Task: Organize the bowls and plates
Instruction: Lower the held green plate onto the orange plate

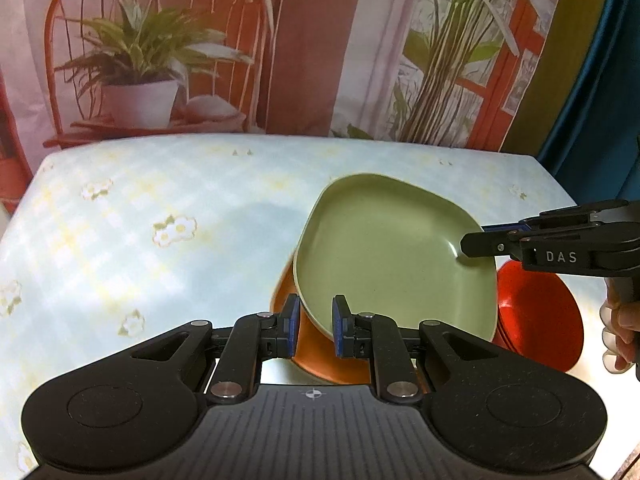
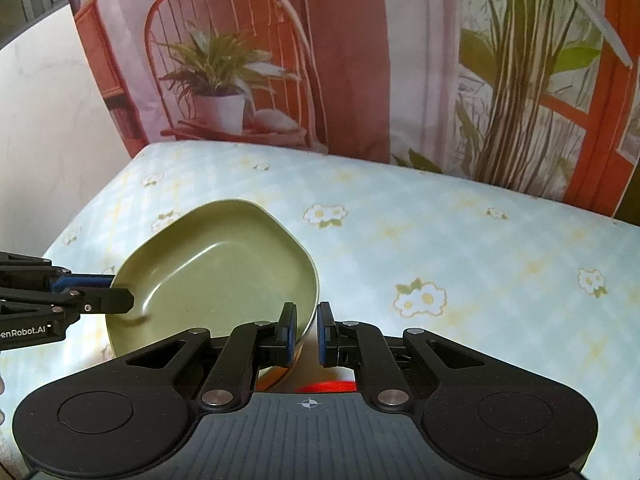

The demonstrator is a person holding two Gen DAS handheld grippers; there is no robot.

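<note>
A green squarish plate [image 1: 392, 252] rests tilted on an orange plate [image 1: 316, 356]. My left gripper [image 1: 316, 326] has its jaws on either side of the green plate's near rim, with a visible gap. My right gripper [image 2: 307, 330] straddles the green plate's [image 2: 224, 272] opposite rim, also with a gap. Each gripper shows in the other's view: the right one [image 1: 472, 246] at the plate's right edge, the left one [image 2: 120, 298] at its left edge. A red bowl stack [image 1: 540, 312] stands right of the plates; a sliver of it [image 2: 328, 386] shows under my right gripper.
The table [image 1: 140, 240] has a pale blue floral cloth. A printed curtain [image 1: 320, 40] with plants and a chair hangs behind its far edge. A white wall [image 2: 48, 120] stands at the left. A hand [image 1: 620, 332] holds the right gripper.
</note>
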